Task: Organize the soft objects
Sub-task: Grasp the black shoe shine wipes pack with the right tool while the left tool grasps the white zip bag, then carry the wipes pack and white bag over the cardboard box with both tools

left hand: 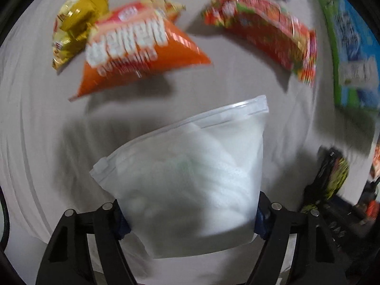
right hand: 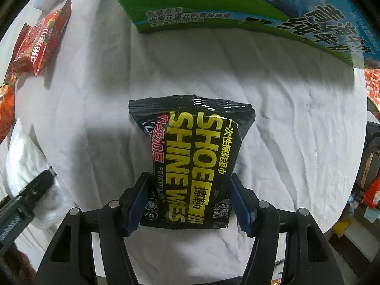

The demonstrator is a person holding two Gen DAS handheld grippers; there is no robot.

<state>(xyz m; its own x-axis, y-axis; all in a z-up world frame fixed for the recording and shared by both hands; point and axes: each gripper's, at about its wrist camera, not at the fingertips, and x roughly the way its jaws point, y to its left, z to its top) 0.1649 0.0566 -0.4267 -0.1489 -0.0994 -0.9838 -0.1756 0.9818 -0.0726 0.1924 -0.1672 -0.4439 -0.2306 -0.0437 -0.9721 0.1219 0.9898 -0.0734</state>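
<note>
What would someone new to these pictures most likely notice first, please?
Probably the black shoe shine wipes packet with its bold yellow lettering, pinched between the right gripper fingers over the white cloth. Next, the frosted zip bag filling the left gripper, with an orange snack bag lying beyond it. A green-and-blue carton stands at the far edge.

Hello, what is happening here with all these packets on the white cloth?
A person is sorting soft packets with two handheld grippers. The left gripper has its jaws closed on a frosted white zip pouch. The right gripper squeezes a black shoe shine wipes pack. An orange snack bag, a gold packet and a green-blue carton lie on the cloth.
</note>
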